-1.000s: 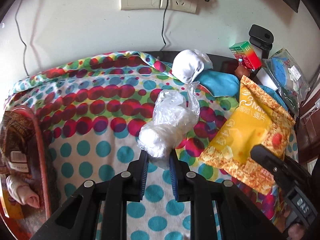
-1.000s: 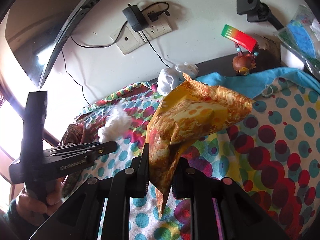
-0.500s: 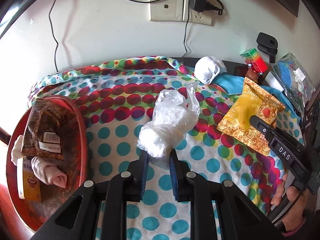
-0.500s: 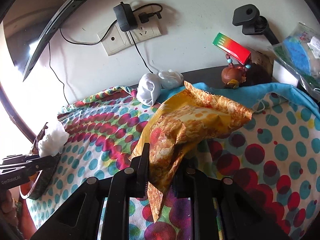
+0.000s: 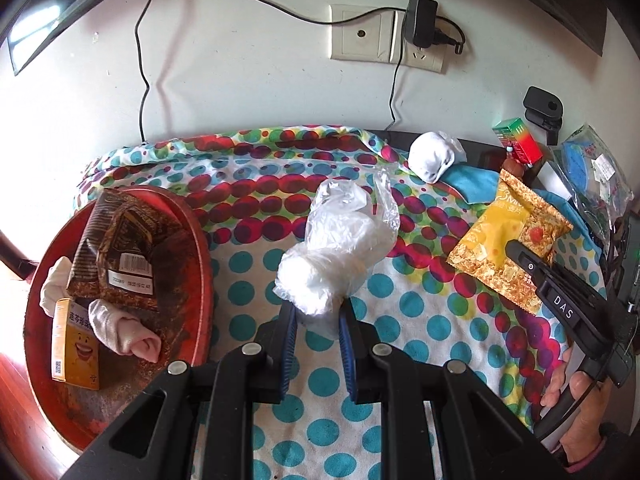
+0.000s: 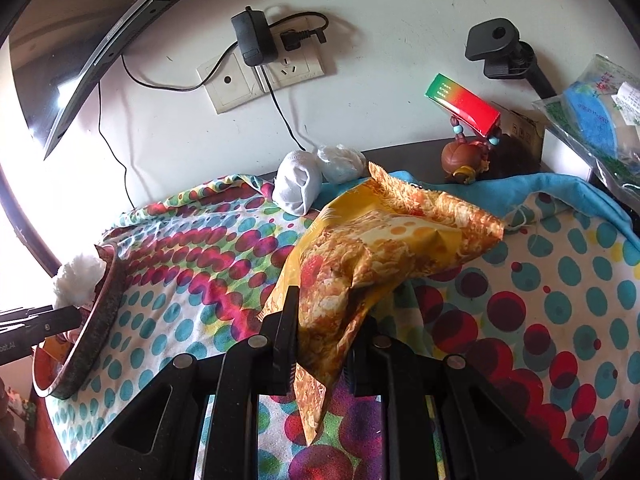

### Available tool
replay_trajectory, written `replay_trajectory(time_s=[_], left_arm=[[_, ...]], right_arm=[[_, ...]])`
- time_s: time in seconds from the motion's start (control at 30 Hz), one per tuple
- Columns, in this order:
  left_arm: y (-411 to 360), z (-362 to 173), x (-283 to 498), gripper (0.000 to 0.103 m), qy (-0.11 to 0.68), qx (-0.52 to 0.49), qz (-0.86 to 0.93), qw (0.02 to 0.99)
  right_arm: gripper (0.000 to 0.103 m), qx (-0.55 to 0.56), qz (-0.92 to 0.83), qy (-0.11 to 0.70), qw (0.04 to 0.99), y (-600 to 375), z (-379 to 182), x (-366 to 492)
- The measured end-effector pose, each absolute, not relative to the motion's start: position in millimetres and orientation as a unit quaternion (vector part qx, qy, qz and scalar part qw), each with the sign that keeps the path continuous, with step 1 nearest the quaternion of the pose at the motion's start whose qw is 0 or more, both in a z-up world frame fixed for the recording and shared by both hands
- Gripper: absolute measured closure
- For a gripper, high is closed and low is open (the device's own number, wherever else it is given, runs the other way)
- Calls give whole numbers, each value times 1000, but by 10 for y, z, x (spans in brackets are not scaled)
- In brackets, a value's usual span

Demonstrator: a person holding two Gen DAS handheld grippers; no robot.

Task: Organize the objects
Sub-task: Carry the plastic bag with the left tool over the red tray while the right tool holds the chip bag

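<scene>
Pinching a crumpled clear plastic bag (image 5: pixel 340 248) by its lower end, the left tool (image 5: pixel 316 320) carries it above the bench's dotted cloth (image 5: pixel 420 320); light, limp, slippery. The right tool (image 6: pixel 324 320), likewise clamped, holds a crinkly snack packet (image 6: pixel 380 248) by one corner.

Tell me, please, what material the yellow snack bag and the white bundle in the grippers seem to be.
Yellow snack bag: probably glossy printed plastic film; it creases sharply and shines. White bundle: thin clear plastic wrap, crinkled and translucent, around something white, unclear what.
</scene>
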State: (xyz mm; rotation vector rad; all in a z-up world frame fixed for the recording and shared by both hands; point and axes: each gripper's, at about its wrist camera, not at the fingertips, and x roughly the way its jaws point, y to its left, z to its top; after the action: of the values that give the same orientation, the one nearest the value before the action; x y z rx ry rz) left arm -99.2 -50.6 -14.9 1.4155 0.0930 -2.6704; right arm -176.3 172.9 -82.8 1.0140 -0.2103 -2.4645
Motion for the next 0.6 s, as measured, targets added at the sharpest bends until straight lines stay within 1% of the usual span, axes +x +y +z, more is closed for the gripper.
replay_trajectory(time_s=[0.23, 0.6], left_arm=[[-637, -48, -865, 83, 38, 458, -885, 77], [-1050, 80, -642, 83, 54, 448, -883, 127]], right_arm=[[86, 362, -902, -66, 228, 1684, -806, -1717], [85, 370, -900, -66, 221, 1688, -825, -1735]])
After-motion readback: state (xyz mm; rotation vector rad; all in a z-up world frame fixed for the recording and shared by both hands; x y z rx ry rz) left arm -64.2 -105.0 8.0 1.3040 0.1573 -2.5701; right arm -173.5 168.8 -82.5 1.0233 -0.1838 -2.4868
